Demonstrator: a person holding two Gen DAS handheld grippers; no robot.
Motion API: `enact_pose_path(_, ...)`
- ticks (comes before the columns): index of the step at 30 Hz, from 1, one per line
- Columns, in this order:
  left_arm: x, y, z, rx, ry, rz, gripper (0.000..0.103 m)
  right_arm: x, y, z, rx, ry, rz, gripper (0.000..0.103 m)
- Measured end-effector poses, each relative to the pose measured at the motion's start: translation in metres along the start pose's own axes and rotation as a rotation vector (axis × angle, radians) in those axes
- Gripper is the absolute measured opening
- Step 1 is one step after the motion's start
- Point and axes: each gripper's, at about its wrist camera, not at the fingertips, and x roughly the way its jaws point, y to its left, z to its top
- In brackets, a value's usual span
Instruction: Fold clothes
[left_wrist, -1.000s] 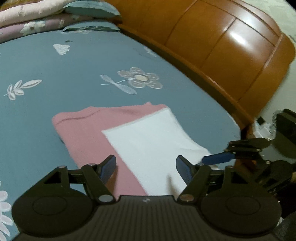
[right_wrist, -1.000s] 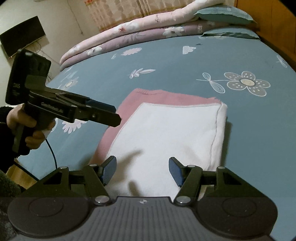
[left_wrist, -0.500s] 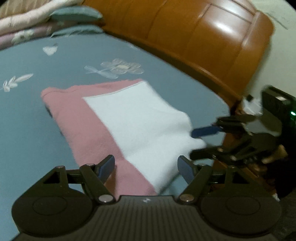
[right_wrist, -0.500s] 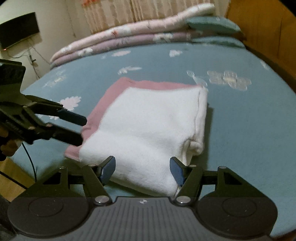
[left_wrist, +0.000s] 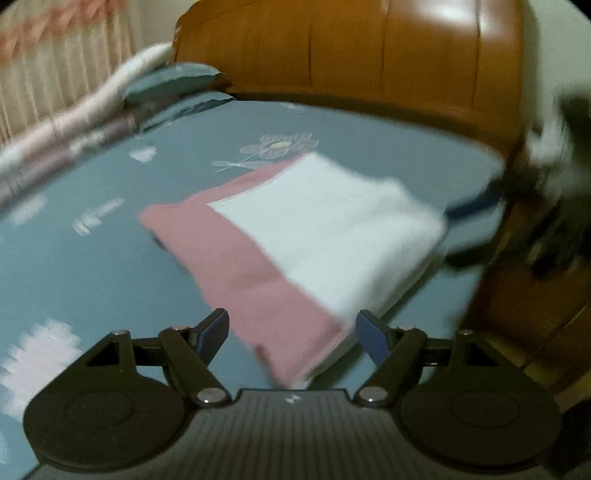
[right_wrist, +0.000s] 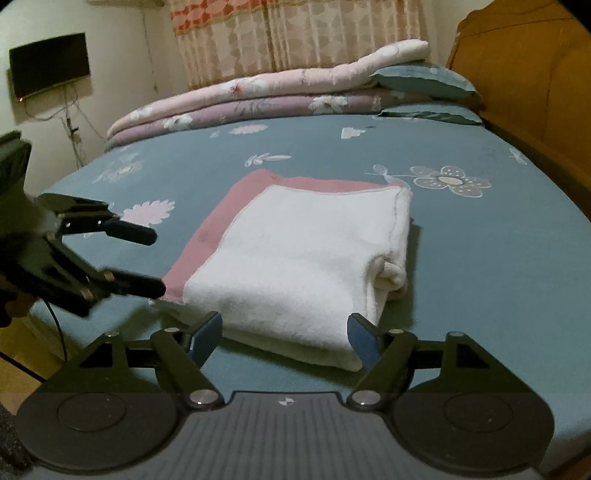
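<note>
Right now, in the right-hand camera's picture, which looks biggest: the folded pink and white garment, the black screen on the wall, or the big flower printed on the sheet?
1. Folded garment
2. Black screen, farther off, so unsure
3. Printed flower

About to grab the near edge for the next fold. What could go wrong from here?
The folded garment lies thick at its near edge, so the open right gripper may pinch only the top layers. The left gripper, jaws open, comes in at the pink corner; uneven lifts could skew the fold.

Flowered blue bed (right_wrist: 498, 266) bearing folded garment (right_wrist: 295, 251), quilts (right_wrist: 251, 99), pillows (right_wrist: 424, 81)
</note>
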Motion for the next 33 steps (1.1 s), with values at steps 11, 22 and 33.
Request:
enact_pose_path(11, 0.035, -0.047, -0.021, 0.366, -0.065, 0.219, 0.079, -0.008, 0.001, -0.009, 0.071, -0.03, -0.027, 0.08)
enact_pose_path(22, 0.037, -0.051, -0.012, 0.523, -0.115, 0.341, 0.084, -0.004, 0.001, -0.008, 0.097, -0.038, -0.021, 0.082)
enact_pose_path(33, 0.032, -0.041, -0.033, 0.422, -0.033, 0.34, 0.087, 0.004, 0.003, -0.006, 0.094, -0.024, -0.004, 0.083)
